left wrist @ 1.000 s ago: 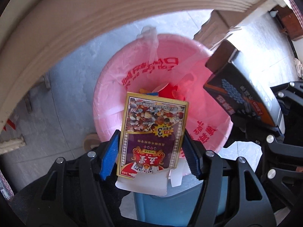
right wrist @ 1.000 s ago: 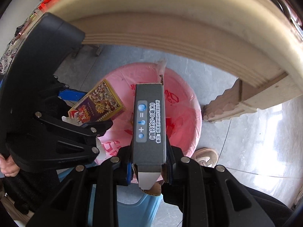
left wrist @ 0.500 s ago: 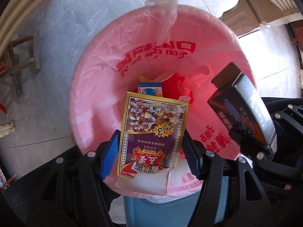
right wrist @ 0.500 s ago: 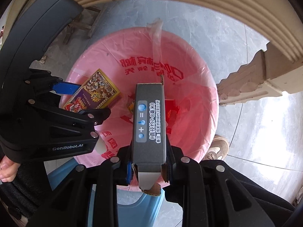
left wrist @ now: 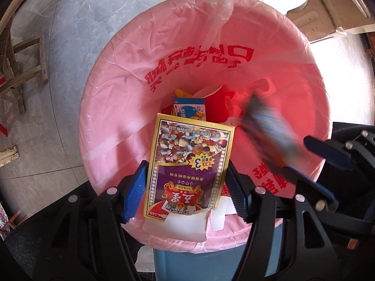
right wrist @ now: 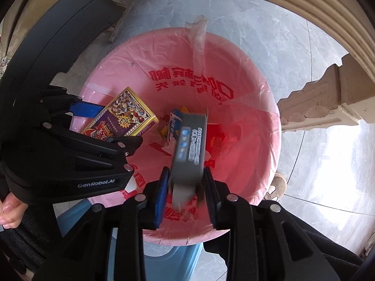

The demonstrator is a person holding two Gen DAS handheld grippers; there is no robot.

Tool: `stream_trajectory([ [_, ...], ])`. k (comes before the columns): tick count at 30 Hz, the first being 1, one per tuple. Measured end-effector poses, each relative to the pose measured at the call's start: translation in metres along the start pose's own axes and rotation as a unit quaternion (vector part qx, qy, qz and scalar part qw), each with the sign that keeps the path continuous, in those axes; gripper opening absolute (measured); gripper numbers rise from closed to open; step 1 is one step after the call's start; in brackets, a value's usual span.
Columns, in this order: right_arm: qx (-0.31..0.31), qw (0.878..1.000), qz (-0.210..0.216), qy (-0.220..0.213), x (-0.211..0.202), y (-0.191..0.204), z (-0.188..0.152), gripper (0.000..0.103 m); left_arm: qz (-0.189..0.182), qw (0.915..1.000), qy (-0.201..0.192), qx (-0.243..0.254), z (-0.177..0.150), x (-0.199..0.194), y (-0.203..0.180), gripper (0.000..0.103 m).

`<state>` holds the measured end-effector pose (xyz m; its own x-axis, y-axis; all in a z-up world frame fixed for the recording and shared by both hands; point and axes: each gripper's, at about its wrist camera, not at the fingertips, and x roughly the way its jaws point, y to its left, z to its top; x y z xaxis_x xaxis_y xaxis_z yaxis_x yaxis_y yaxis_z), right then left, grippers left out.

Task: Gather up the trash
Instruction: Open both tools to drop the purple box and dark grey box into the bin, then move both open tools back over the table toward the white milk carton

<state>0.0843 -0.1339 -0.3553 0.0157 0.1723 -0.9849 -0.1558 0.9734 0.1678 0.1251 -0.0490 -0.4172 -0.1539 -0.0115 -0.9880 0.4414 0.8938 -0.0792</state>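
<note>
Over grey floor tiles, the pink-lined bin (right wrist: 253,121) takes the grey box (right wrist: 189,149) slipping from the opening right tool (right wrist: 185,194); next, the left tool (left wrist: 187,192), gripping the card pack (left wrist: 187,171), should likely let go.

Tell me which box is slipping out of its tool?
The grey box, blurred between the right tool's opening jaws above the pink-lined bin. The gold playing-card box sits sharp, clamped in the left tool.

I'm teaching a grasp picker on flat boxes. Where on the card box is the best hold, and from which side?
Grip the card box across its two long narrow edges near one end, coming from above along its length. It is flat, so those edges fit between the pads; the left gripper holds it this way above the bin.
</note>
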Motion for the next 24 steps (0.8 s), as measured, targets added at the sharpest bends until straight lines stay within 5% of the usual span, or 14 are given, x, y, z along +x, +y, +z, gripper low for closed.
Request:
stream_trajectory([
  [7,-0.002,1.0,-0.005,-0.001,-0.002,0.001,-0.001,0.046,0.008,0.9999,-0.008,0.0,0.001,-0.001,0.0,0.079],
  [24,-0.008,1.0,-0.013,-0.012,-0.008,0.003,-0.003,0.046,0.013,0.9998,-0.015,0.002,-0.004,-0.013,0.0,0.08],
])
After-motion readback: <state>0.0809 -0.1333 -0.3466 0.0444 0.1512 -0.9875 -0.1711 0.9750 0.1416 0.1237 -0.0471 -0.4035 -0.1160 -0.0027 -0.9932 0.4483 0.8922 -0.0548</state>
